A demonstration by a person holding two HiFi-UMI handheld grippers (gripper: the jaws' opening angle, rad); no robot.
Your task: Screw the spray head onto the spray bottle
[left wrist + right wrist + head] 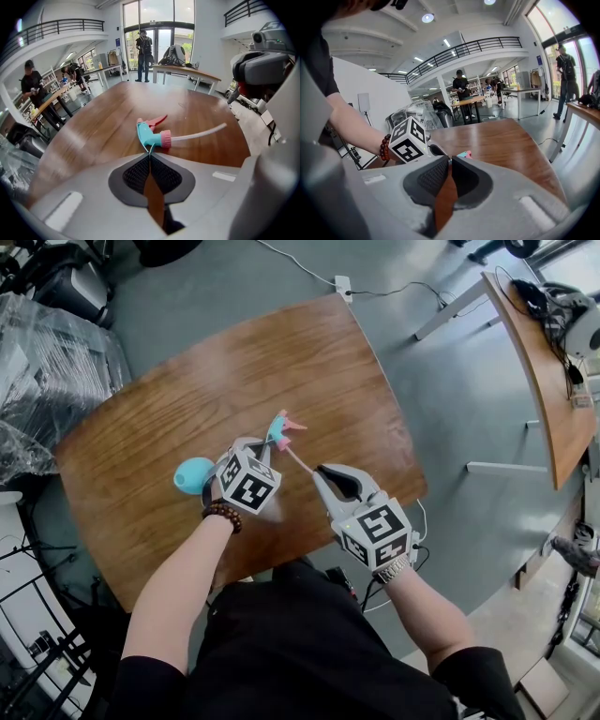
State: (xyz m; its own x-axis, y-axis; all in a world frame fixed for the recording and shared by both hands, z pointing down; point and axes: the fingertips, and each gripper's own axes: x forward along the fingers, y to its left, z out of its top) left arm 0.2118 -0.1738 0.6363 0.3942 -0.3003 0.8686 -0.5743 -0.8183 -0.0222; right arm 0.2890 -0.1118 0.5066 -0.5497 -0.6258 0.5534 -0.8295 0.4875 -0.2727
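Both your left tool (150, 153) and right tool (450, 159) sit pressed together, empty, so pinch the light, stiff spray head (149, 135) at its pink collar (166, 139), not the floppy tube (199, 134) beside that collar.

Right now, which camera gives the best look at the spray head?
The left gripper view: the spray head lies whole on the wooden table, teal body, pink trigger, pink collar and clear tube. The head view shows it small; the right gripper view shows only a teal-and-pink sliver above its jaws.
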